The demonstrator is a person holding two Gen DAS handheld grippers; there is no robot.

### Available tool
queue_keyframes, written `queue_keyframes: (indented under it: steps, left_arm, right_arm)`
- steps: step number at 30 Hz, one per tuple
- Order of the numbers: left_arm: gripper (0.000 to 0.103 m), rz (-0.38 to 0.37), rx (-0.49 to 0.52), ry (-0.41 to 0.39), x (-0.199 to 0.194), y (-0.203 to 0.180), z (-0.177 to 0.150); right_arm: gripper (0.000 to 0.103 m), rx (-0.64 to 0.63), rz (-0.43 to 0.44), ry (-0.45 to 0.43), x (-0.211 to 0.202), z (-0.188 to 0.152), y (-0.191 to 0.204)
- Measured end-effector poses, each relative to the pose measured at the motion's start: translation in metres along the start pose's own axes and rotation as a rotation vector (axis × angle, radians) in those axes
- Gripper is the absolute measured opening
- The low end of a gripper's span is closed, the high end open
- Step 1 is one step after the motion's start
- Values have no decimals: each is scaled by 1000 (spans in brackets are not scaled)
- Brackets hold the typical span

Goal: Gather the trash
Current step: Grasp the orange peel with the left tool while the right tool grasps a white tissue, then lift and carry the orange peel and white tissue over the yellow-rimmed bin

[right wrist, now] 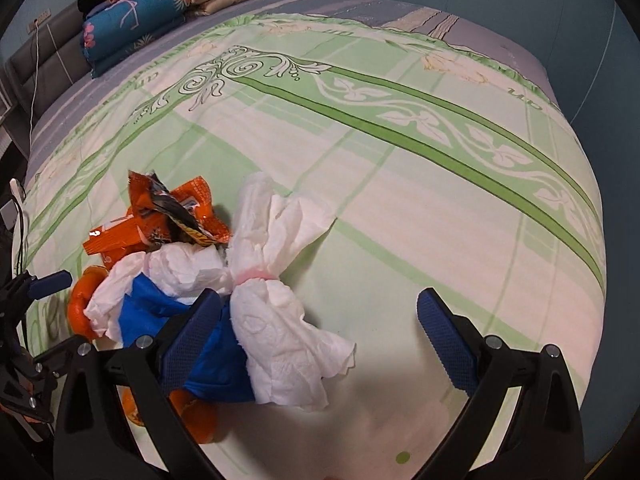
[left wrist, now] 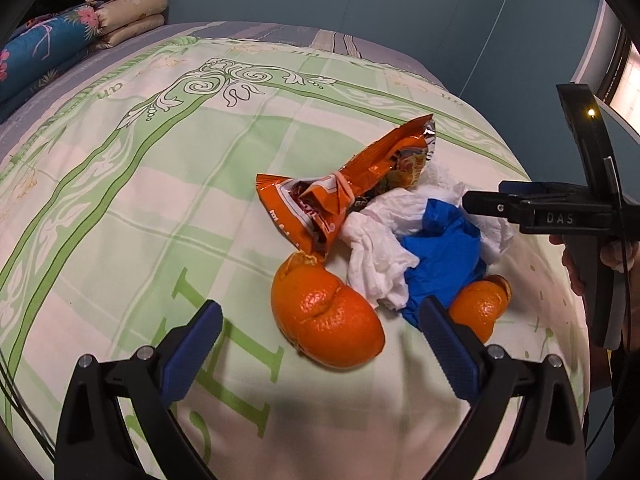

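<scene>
We've got both tools spread wide w/ nothing in either. Our left gripper straddles the big orange peel: the peel sits between the pads, closer to the right one, touching neither as far as we can tell. Our right gripper hangs over the white tissue; its left finger overlaps the blue plastic scrap, contact unclear, and its right finger stands over bare bedspread.

Trash is one heap at the near end of the bed. In the left wrist view: peel nearest, a smaller peel piece to its right, tissue and blue scrap behind, orange snack wrapper farthest.

Risks, as we judge them:
- The peel is curved and thin, so closing off-centre may flip or squirt it out.
- The right tool isn't centred on the tissue, so closing here likely catches only a loose corner, and it tears or slips.
- The soft bedspread may bunch into the pads if we press down.
- The tools are close, so they could bump, or dragging one item could scatter the heap.
</scene>
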State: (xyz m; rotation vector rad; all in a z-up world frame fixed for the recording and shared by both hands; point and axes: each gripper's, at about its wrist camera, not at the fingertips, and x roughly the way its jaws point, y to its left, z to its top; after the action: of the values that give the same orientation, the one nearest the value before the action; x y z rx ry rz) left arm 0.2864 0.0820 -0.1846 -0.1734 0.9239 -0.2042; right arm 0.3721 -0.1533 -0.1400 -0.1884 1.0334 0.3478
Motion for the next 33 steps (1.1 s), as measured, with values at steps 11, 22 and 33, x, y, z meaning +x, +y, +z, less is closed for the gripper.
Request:
queue_keyframes:
  steps: [11,22,33]
  left_arm:
    - [66,-14,27,35,14,2,-2]
    - [45,6,34,42,17,2,-2]
    - [40,-10,7,48,8,7,-1]
  right_arm:
    - [75,-38,12,32,9,2,2]
    - [25,-21,77,55,12,-1,4]
    - [14,4,121,40,1,-5,8]
